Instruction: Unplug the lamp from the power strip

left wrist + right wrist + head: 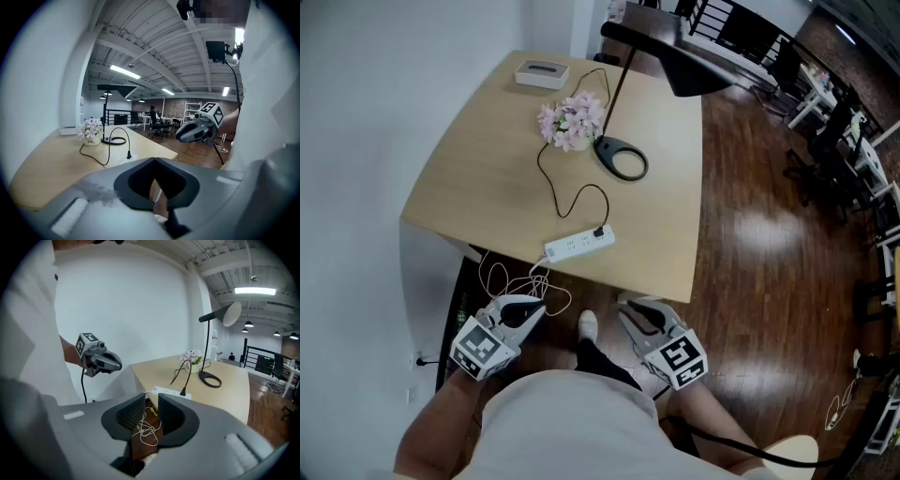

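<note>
The white power strip [578, 245] lies near the table's front edge, and the lamp's black plug [599, 231] sits in its right end. From there the black cord [551, 178] loops back to the lamp's ring base [622, 157], whose head [675, 58] hangs over the far edge. Both grippers are below the table edge, clear of the strip. My left gripper [528, 310] [154, 161] is shut on nothing. My right gripper [634, 314] [151, 397] stands a little open and holds nothing. The right gripper view shows the strip [171, 393] and plug [183, 391] ahead.
A pot of pink flowers [572, 122] stands next to the lamp base, with a white box [542, 73] at the far corner. Tangled white cable [502, 277] hangs under the table's front edge [609, 281]. Office chairs and desks stand at the far right on the wood floor.
</note>
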A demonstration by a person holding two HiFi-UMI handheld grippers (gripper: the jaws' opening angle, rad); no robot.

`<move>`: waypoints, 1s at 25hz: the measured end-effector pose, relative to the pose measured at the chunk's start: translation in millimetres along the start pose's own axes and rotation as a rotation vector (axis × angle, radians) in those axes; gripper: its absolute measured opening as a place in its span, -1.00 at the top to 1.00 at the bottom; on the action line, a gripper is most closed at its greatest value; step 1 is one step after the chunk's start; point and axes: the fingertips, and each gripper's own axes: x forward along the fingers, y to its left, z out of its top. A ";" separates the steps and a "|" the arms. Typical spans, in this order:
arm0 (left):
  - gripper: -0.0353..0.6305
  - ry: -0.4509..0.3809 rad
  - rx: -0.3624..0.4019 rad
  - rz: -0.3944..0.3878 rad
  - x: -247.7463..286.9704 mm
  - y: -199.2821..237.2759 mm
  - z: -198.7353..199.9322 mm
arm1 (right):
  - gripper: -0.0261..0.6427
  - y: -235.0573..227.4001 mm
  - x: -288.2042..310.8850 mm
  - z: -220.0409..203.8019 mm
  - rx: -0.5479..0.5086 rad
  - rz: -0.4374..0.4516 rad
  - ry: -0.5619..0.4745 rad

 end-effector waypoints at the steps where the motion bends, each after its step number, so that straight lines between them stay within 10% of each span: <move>1: 0.88 0.011 0.006 0.004 16.8 10.1 2.8 | 0.68 -18.5 10.5 5.1 -0.020 0.012 0.010; 9: 0.89 0.133 0.024 0.002 124.6 71.6 -1.8 | 0.62 -120.9 100.4 1.7 -0.079 0.076 0.141; 25: 0.89 0.408 0.059 -0.177 219.6 114.9 -65.3 | 0.59 -161.1 208.3 -22.2 0.034 0.015 0.292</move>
